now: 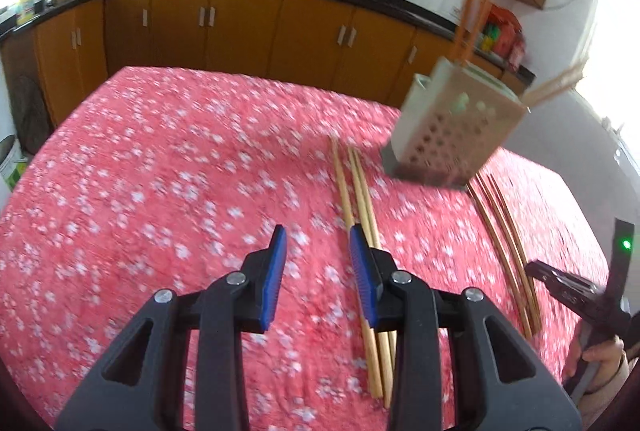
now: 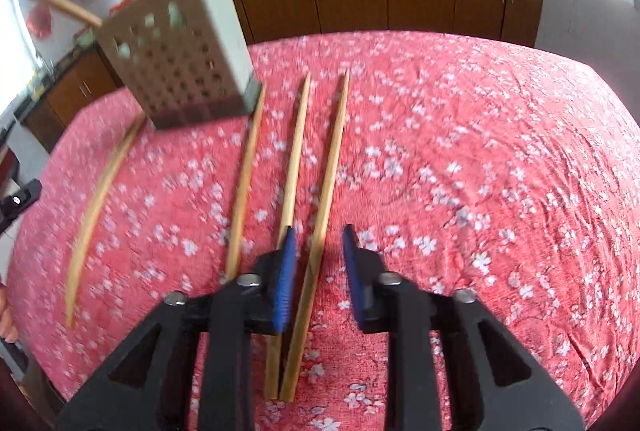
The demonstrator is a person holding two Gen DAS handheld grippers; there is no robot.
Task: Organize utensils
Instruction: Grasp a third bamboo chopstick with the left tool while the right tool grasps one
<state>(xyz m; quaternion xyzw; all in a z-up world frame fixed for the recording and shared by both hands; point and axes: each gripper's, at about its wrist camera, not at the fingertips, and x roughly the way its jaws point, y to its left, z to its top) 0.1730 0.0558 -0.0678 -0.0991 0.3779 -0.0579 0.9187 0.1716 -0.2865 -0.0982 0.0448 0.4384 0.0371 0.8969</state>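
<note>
Loose chopsticks (image 2: 332, 167) lie lengthwise on the red floral tablecloth (image 2: 480, 151). In the right wrist view one runs between the parted blue pads of the right gripper (image 2: 318, 235), nearer the left pad, untouched as far as can be seen; another passes under that pad. In the left wrist view the left gripper (image 1: 318, 237) stands wide with nothing between its fingers, a chopstick bundle (image 1: 360, 191) passing under its right pad. The perforated utensil holder (image 1: 448, 127) stands beyond, already holding chopsticks, blurred. Chopstick lower ends are hidden behind the grippers.
</note>
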